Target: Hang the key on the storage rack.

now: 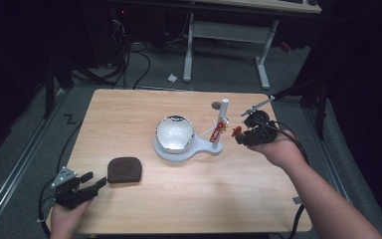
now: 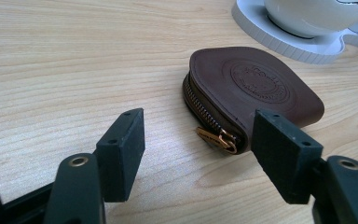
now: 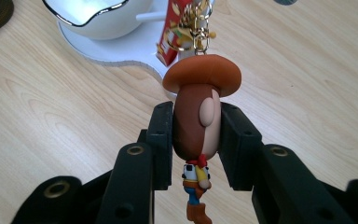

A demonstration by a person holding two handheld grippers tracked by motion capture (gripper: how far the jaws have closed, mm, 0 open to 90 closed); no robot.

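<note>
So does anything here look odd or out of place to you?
Nothing looks damaged or spilled. The one oddity: the right gripper clamps a cowboy figure by its head, so the body dangles below. The pouch lies flat and zipped before the open left gripper.

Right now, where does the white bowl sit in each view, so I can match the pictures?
High view: the white bowl sits mid-table on its white stand.
Left gripper view: its lower part is cut off at the top right corner, beyond the brown zip pouch.
Right gripper view: it is at the top left, behind the cowboy keychain figure clamped in the right hand-held gripper.
Shared landmark: the white stand under the bowl.
</note>
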